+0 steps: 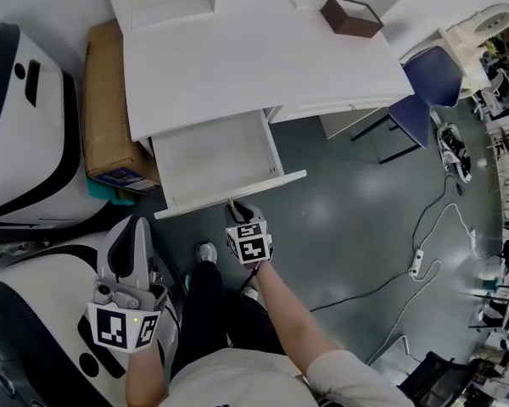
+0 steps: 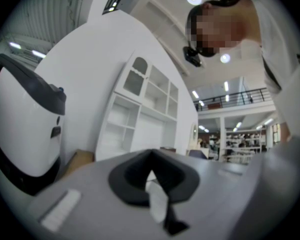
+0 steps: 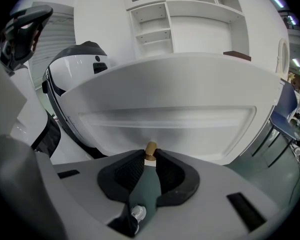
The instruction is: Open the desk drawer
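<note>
The white desk (image 1: 237, 66) has its drawer (image 1: 216, 159) pulled well out, and the inside looks bare. My right gripper (image 1: 235, 208) is at the drawer's front panel (image 3: 165, 129), shut on the small brass knob (image 3: 151, 149) in the panel's middle. My left gripper (image 1: 138, 236) hangs low at the left, away from the desk, beside my leg. In the left gripper view its jaws (image 2: 151, 176) meet at the tips with nothing between them, and it points level toward the white shelving (image 2: 140, 114).
A cardboard box (image 1: 106, 108) stands left of the desk. A large white-and-black machine (image 1: 17, 117) fills the left side. A brown box (image 1: 350, 15) sits on the desktop. A blue chair (image 1: 424, 87) stands to the right, and cables (image 1: 407, 270) trail over the grey floor.
</note>
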Available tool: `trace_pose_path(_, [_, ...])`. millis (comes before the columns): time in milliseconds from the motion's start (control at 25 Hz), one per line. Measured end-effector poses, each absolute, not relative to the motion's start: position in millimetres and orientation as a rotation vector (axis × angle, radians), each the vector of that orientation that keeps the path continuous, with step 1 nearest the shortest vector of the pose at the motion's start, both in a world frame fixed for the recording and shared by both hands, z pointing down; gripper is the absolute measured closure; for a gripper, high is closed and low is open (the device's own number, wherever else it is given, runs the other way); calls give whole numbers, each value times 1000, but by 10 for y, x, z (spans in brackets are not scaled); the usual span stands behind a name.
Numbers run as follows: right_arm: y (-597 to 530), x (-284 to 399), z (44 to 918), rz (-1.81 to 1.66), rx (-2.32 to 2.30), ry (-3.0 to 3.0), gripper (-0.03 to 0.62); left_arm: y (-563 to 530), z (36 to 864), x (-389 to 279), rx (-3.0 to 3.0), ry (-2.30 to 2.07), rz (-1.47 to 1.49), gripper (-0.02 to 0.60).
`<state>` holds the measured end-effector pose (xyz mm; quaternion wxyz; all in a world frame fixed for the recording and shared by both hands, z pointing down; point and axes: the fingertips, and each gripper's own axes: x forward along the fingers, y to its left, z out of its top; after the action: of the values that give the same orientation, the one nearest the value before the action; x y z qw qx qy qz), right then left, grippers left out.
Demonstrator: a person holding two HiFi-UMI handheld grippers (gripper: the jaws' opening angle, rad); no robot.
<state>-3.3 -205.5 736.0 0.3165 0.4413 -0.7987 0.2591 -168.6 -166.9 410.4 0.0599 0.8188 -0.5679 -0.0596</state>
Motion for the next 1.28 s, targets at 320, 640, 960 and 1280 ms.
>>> trace_pose_path(320, [-1883, 28, 7370, 686, 1154, -2099, 520, -1550, 4070, -1634, 2482, -1728, -187, 577])
trace_pose_path(640, [-1734, 64, 7366, 691, 1148, -2096, 519, -1464, 4029, -1612, 2484, -1734, -191, 577])
trace_pose_path(960, [-1684, 103, 7309, 680, 1159, -2093, 511, -1404, 4013, -1577, 2486, -1731, -196, 577])
trace_pose_path(1280, [-1662, 373, 6787, 636, 1323, -2151, 592, -1401, 3921, -1440, 2512, -1679, -209, 577])
